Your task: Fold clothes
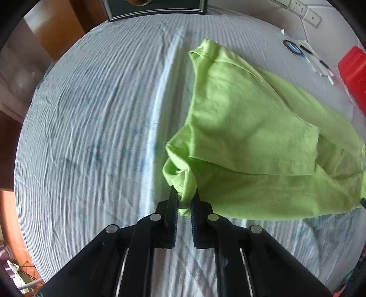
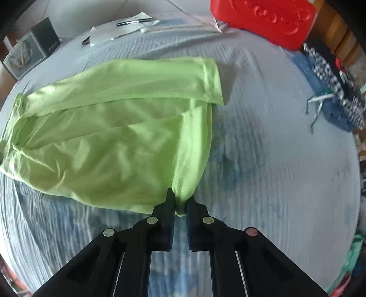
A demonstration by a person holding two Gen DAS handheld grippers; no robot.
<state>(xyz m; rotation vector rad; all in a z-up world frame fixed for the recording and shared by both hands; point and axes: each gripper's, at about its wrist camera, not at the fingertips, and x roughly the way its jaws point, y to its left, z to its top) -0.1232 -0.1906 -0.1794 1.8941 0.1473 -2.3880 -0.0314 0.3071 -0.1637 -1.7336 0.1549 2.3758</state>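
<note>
A lime green shirt [image 1: 251, 137] lies partly folded on a pale blue wrinkled sheet [image 1: 91, 114]. My left gripper [image 1: 184, 194] is shut on a bunched corner of the shirt at its near left end and lifts it slightly. In the right wrist view the shirt [image 2: 114, 137] spreads to the left, with a folded layer on top at the far side. My right gripper [image 2: 181, 198] is shut on a bunched corner of the shirt at its near right end. The cloth hangs taut from both grips.
A red plastic box [image 2: 263, 18] sits at the far edge, also in the left wrist view [image 1: 353, 75]. Papers and pens [image 2: 128, 25] lie beside it. A dark framed box [image 1: 155, 6] stands at the far end. Patterned clothes [image 2: 336, 86] are piled at the right.
</note>
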